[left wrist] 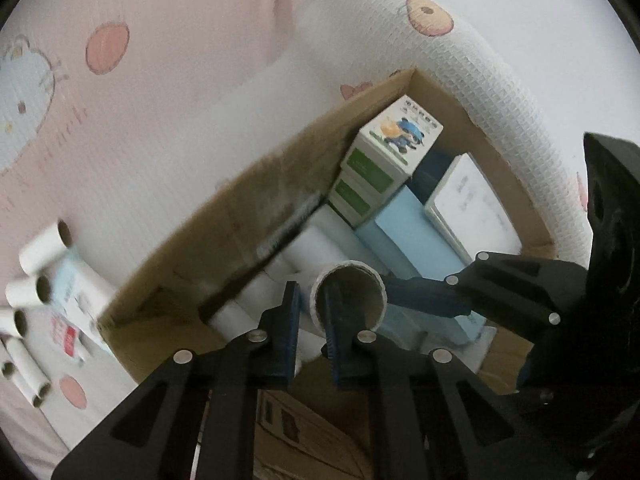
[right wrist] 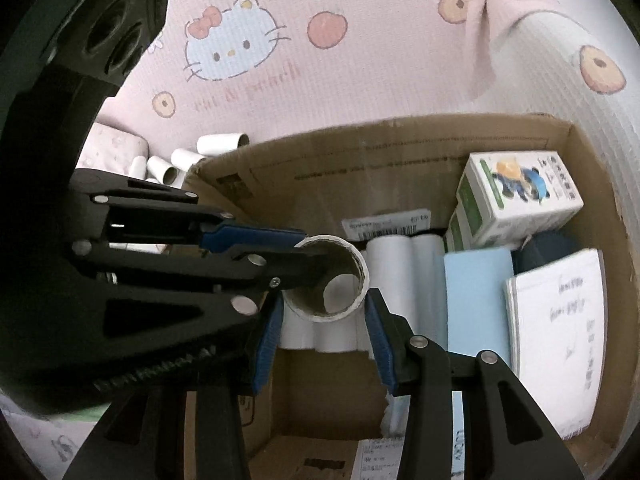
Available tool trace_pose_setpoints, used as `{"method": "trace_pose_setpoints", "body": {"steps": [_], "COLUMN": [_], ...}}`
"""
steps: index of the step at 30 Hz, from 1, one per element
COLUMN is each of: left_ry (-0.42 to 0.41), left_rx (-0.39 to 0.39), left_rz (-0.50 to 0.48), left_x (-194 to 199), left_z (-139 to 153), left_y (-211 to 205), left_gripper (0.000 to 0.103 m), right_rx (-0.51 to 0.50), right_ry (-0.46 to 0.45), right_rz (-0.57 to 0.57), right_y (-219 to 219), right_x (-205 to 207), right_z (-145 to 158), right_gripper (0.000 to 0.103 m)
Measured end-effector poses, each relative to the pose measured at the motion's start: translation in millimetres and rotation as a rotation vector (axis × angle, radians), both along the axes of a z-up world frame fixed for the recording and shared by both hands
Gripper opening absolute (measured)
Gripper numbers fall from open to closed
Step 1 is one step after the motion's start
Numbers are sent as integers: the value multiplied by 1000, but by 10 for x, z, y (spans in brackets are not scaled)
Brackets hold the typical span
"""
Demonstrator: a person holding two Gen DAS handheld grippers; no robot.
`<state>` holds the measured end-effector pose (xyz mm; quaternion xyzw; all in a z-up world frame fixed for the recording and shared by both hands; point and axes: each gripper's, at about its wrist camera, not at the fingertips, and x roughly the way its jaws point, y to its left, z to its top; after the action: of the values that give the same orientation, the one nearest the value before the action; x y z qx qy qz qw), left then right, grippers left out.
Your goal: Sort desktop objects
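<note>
My left gripper (left wrist: 310, 316) is shut on the wall of a white cardboard tube (left wrist: 349, 300), one finger inside it and one outside, holding it over the open cardboard box (left wrist: 192, 248). In the right wrist view the tube (right wrist: 326, 280) hangs between my right gripper's blue fingers. My right gripper (right wrist: 324, 312) is open around the tube, apart from it. The left gripper (right wrist: 298, 250) reaches in from the left. White rolls (right wrist: 404, 264) lie in the box below the tube.
The box also holds green-and-white cartons (right wrist: 520, 200), a light blue box (right wrist: 476, 296) and a white booklet (right wrist: 560, 332). Several loose white tubes (left wrist: 36, 280) and a leaflet lie on the pink cartoon-print cloth (left wrist: 140, 120) left of the box. A white quilted roll (left wrist: 480, 64) lies behind.
</note>
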<state>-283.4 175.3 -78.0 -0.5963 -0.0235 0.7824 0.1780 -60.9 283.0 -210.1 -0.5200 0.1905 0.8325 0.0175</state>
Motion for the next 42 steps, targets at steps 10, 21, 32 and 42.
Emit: {"method": "trace_pose_setpoints", "body": {"steps": [10,21,32,42], "left_ry": [-59,-53,-57,-63], "left_rx": [-2,-10,9,19], "left_rz": [-14,-73,-77,-82], "left_x": [-63,23,106,182], "left_z": [-181,-137,-145,-131], "left_y": [-38,28,-5,-15], "left_gripper": [12,12,12,14], "right_rx": [-8,-88,-104,-87], "right_ry": [-38,-124,-118,-117], "right_rz": [14,9,1,-30], "right_y": [24,40,108,125], "right_x": [-47,86,298,386], "right_z": [-115,-344,-198,-130], "right_gripper": [38,36,37,36]}}
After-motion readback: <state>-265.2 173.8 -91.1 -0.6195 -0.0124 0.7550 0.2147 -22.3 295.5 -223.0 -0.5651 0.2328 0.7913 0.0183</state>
